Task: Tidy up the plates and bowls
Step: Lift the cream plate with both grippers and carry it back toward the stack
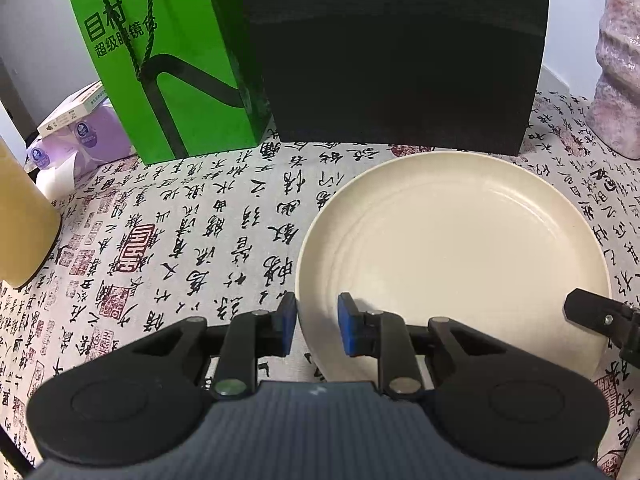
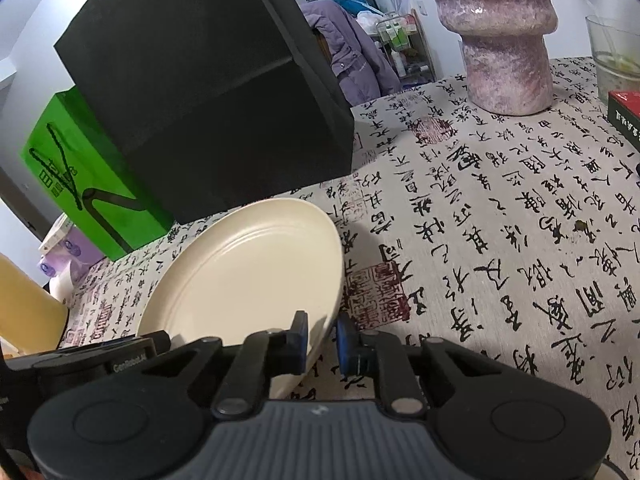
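Observation:
A cream plate point(image 1: 460, 248) lies on the calligraphy-print tablecloth point(image 1: 192, 240) in front of a black box. My left gripper point(image 1: 317, 322) is shut on the plate's near left rim, one blue pad outside the rim and one inside. In the right wrist view, my right gripper point(image 2: 322, 340) is shut on the near right rim of the same plate point(image 2: 248, 268). The right gripper's finger point(image 1: 592, 314) shows at the plate's right edge in the left wrist view. The left gripper's body point(image 2: 80, 360) shows at lower left in the right wrist view. No bowl is in view.
A tall black box point(image 1: 396, 52) stands just behind the plate, with a green paper bag point(image 1: 168, 68) to its left. A pink stone vase point(image 2: 504, 36), a glass point(image 2: 614, 52) and a red-topped box point(image 2: 624, 114) stand at right. A yellow container point(image 1: 24, 220) and tissue packs point(image 1: 76, 136) are at left.

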A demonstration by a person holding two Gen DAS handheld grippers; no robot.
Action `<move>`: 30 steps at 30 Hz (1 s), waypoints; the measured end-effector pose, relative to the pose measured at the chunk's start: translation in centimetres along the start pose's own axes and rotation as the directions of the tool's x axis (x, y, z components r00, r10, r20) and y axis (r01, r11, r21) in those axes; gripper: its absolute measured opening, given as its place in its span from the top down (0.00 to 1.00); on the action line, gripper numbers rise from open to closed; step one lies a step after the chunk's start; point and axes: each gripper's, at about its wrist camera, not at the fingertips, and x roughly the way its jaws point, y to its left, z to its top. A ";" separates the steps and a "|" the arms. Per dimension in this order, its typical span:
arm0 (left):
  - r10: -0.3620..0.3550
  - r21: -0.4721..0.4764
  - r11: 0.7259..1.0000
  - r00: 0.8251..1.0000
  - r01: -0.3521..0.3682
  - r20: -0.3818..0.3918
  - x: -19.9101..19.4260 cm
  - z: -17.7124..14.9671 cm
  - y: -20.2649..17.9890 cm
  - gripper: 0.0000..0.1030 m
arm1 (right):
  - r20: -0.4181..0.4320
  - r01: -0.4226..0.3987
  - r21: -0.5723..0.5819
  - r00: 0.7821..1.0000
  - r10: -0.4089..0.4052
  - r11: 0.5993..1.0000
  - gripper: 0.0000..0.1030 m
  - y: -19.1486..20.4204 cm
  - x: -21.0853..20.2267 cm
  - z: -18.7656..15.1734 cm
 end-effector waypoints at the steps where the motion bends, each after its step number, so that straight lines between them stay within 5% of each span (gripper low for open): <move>1: 0.001 0.000 1.000 1.000 -0.001 0.002 -0.1 0.0 0.0 0.78 | 0.004 -0.001 -0.001 1.000 0.001 1.000 0.86 0.0 -0.1 0.0; 30: 0.007 -0.037 0.999 0.993 -0.002 0.117 -5.2 -0.5 2.0 0.78 | 0.107 -0.098 -0.041 0.989 0.101 0.994 0.86 1.8 -4.3 0.2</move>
